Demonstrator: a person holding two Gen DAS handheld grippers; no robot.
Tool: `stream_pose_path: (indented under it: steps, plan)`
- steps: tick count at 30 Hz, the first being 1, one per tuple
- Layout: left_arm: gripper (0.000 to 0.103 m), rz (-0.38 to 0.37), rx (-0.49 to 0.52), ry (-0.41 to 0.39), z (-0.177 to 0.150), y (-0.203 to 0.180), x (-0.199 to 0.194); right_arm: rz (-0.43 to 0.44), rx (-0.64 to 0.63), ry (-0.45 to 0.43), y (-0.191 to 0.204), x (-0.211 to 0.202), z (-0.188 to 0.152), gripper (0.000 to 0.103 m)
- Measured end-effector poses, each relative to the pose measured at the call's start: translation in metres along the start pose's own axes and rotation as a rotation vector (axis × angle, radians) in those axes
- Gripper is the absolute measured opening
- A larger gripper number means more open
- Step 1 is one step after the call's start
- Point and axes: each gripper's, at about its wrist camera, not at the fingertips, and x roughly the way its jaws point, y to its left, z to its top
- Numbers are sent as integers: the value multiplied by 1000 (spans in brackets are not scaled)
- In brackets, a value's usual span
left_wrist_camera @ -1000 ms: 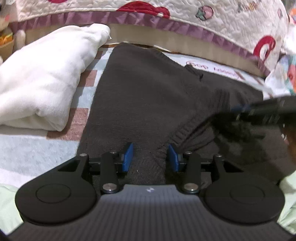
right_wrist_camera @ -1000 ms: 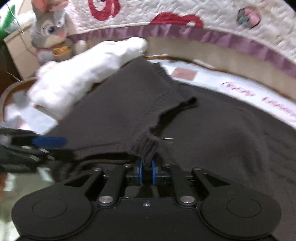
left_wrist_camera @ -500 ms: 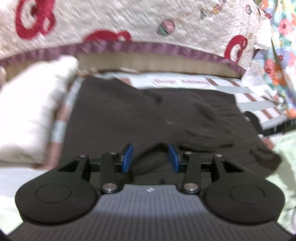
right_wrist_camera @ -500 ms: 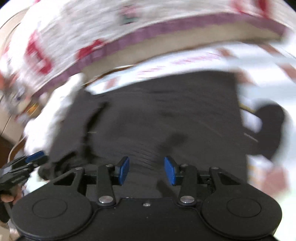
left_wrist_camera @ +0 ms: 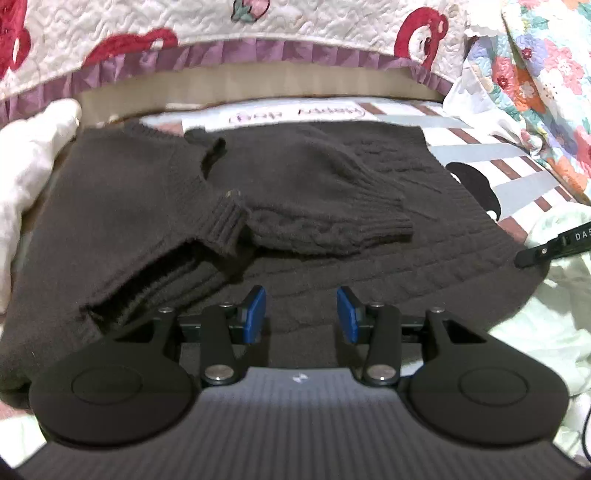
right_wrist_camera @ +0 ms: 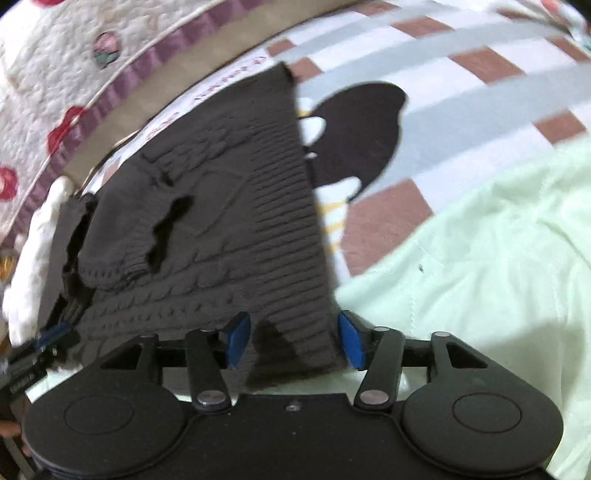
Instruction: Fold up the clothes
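Note:
A dark brown knitted sweater (left_wrist_camera: 303,192) lies flat on the bed with both sleeves folded in across its body; their ribbed cuffs (left_wrist_camera: 384,225) rest near the middle. My left gripper (left_wrist_camera: 301,314) stands open just above the sweater's near edge, holding nothing. In the right wrist view the sweater (right_wrist_camera: 236,206) stretches away to the left, and my right gripper (right_wrist_camera: 293,341) is open with the ribbed hem corner lying between its blue pads. The right gripper's tip (left_wrist_camera: 554,247) shows at the left view's right edge.
A white folded garment (left_wrist_camera: 26,173) lies left of the sweater. A pale green cloth (right_wrist_camera: 480,266) covers the bed to the right. The striped sheet (right_wrist_camera: 461,92) carries a dark cartoon print. A quilted cover (left_wrist_camera: 258,33) with a purple frill rises behind.
My right gripper let go of the sleeve cuff, opened, and swung right to the sweater's hem corner. The left view pulled back; both sleeves now lie folded over the body.

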Motion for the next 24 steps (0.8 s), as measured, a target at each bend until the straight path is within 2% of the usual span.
stream_pose_path:
  steps: [3, 6, 8, 10, 12, 15, 17, 18, 19, 22, 24]
  plan:
    - [42, 5, 29, -37, 0, -3, -5, 56, -99, -85, 15, -12, 3, 11]
    - [43, -33, 18, -84, 3, -4, -10, 155, -99, -145, 33, -22, 15, 10]
    - [46, -5, 32, -121, 4, -6, -14, 212, -153, -167, 56, -29, 25, 10]
    - [48, 35, 53, -153, 5, -7, -17, 231, -232, -171, 81, -32, 31, 10]
    - [48, 58, 51, -172, 7, -3, -17, 263, -259, -160, 98, -30, 35, 10]
    - [47, 86, 68, -187, 19, 8, -8, 193, -359, -139, 119, -17, 34, 10]
    - [37, 90, 90, -173, 32, 18, 3, 110, -377, -113, 120, 0, 32, 10]
    - [30, 81, 94, -165, 39, 25, 10, 96, -361, -103, 117, 6, 31, 10]
    - [30, 71, 98, -157, 46, 31, 17, 83, -345, -93, 114, 12, 30, 10]
    - [30, 19, 98, -109, 60, 46, 40, 99, -340, -91, 106, 14, 26, 10]
    - [30, 15, 122, -94, 62, 48, 54, 111, -340, -99, 100, 10, 25, 10]
